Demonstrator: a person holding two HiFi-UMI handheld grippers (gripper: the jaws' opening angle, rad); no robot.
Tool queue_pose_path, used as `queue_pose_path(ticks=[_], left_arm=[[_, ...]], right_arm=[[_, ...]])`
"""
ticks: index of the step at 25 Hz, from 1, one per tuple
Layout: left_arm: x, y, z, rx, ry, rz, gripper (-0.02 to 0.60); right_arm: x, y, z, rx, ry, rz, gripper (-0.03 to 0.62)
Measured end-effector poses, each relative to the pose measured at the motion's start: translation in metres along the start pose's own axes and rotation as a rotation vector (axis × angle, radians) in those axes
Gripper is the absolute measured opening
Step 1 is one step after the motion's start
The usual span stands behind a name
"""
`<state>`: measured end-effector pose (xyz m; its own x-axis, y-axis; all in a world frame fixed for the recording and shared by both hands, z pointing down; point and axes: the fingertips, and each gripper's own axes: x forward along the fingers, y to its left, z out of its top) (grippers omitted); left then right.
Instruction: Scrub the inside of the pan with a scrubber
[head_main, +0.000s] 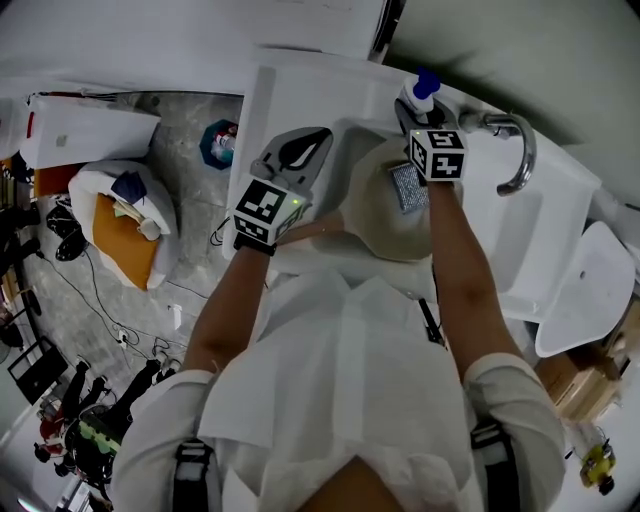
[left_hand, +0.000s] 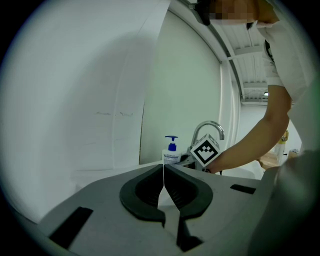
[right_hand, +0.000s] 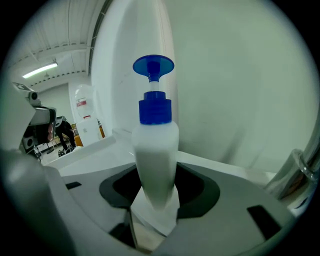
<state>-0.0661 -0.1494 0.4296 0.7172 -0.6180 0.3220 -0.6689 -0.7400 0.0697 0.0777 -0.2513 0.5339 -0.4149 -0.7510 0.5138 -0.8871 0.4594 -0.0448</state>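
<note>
Where the pan sits: the pan (head_main: 378, 228) lies mouth up in the sink (head_main: 352, 140), close to the person, with what looks like its handle pointing left.
Scrubber: the grey scrubber (head_main: 408, 186) rests loose inside the pan toward its right side, and neither claw holds it (so scrubbing looks not yet begun).
Right claw: the right claw (right_hand: 155, 180) is at the far rim with its jaws wide apart. The soap bottle (right_hand: 155, 135) stands upright between them, and no pad can be seen pressing on it. I judge soap is wanted before the scrubber.
Left claw: the left claw (left_hand: 163, 170) has its jaws together on nothing. It sits over the tabletop (head_main: 290, 95) left of the sink, probably parked and free to steady the handle.
Around: the faucet (head_main: 520, 150) curves just right of the bottle, and clutter lies on the floor far left.
In the way: the faucet crowds the bottle, and the right forearm crosses above the pan and the scrubber.
</note>
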Motion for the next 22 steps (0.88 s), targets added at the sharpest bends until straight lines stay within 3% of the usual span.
queue_pose_path(ticks=[16,18,22], left_arm=[[0.002,0.001,-0.002,-0.009,0.007,-0.005,0.018],[0.000,0.000,-0.003,-0.010,0.010,-0.002,0.018],[-0.004,-0.001,-0.002,-0.007,0.009,0.004,0.018]], right_arm=[[0.012,-0.003,0.002,-0.071,-0.016,-0.010,0.199],[0.010,-0.002,-0.001,-0.068,0.000,0.003,0.239],[-0.003,-0.001,-0.002,-0.066,-0.008,0.014,0.244]])
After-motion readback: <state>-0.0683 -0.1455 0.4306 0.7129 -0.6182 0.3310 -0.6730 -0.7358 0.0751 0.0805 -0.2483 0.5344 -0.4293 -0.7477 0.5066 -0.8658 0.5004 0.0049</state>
